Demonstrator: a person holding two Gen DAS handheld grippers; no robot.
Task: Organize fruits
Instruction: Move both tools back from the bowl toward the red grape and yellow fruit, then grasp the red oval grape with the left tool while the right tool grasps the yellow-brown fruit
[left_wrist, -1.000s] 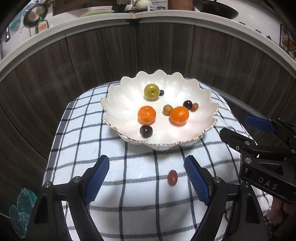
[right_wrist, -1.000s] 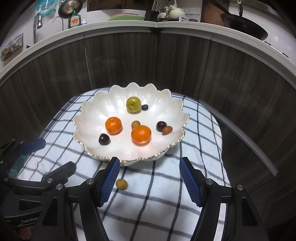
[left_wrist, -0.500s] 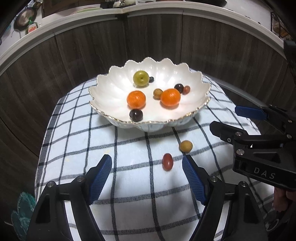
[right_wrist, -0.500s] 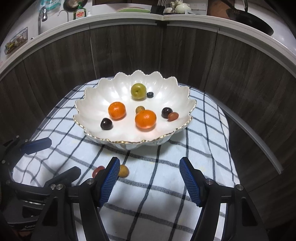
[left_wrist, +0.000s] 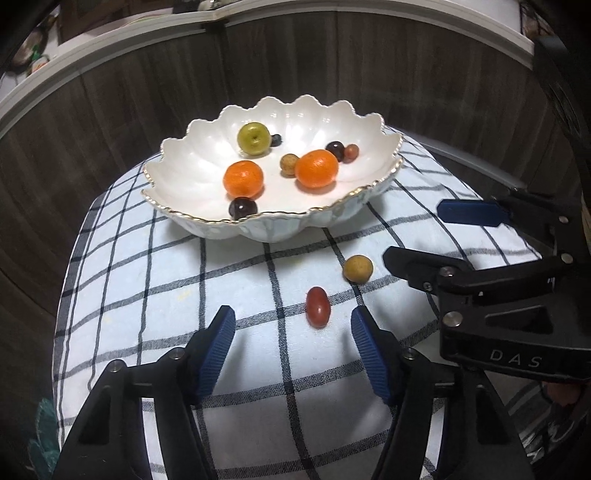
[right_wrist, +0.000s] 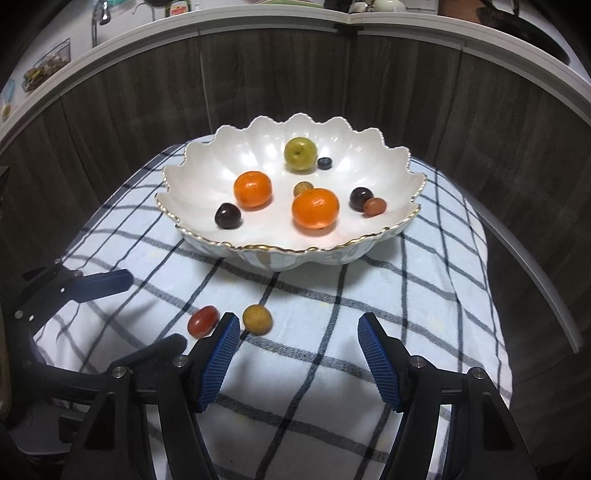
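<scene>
A white scalloped bowl holds two oranges, a green fruit and several small dark and brown fruits. On the checked cloth in front of it lie a red oval fruit and a tan round fruit. My left gripper is open and empty, just behind the red fruit. My right gripper is open and empty, with the tan fruit just ahead of its left finger.
The checked cloth covers a small raised surface that drops off at both sides. Dark wood panels stand behind, under a white counter edge. The right gripper's body sits to the right in the left wrist view.
Both grippers have moved lower and closer to the cloth. The tan fruit has come into the left wrist view and the red fruit into the right wrist view. Both stay open.
</scene>
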